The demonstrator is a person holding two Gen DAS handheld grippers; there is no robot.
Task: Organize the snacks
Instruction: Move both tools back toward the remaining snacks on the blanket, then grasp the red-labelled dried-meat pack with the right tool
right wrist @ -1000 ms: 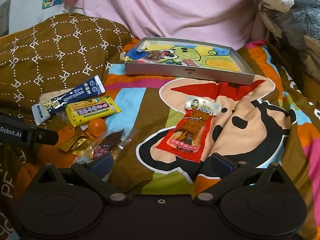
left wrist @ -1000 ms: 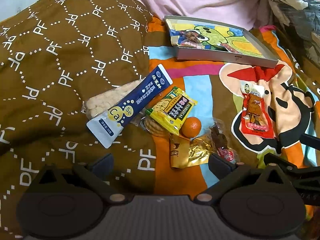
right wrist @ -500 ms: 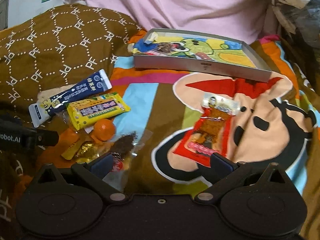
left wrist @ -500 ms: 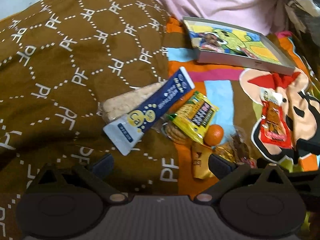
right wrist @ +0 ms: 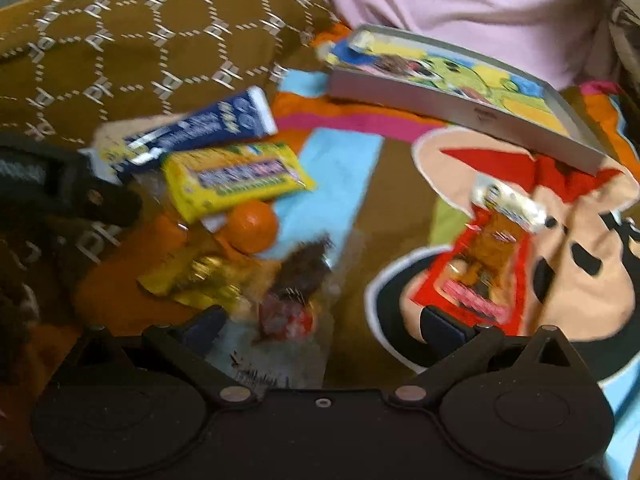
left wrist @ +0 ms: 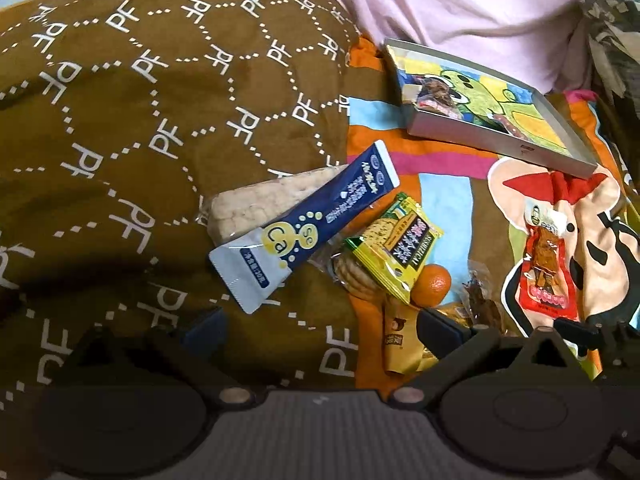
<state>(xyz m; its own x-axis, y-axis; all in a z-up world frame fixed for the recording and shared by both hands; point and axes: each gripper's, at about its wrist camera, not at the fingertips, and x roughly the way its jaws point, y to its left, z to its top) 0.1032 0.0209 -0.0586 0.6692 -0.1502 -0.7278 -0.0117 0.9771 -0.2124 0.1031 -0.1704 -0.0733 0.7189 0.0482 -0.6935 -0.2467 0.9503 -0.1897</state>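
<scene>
Hovering left gripper [left wrist: 318, 326]: fingers apart, nothing held, above brown patterned quilt [left wrist: 120, 120]
right gripper [right wrist: 320, 326]: fingers apart, empty
snack pile: blue-white long sachet [left wrist: 304, 224], yellow biscuit packet [left wrist: 394, 250], small orange fruit [left wrist: 432, 284], at quilt's edge
grey shallow tray [left wrist: 496, 136]: far side of cartoon bedsheet [left wrist: 444, 196]

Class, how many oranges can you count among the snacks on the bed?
1. The orange lies on the blanket, touching the yellow packet, near the left gripper. More may be hidden under wrappers.

I count one blue sachet [left wrist: 304, 224], one yellow packet [left wrist: 394, 252], one orange [left wrist: 432, 284], one red pouch [left wrist: 546, 272], one tray [left wrist: 496, 144].
</scene>
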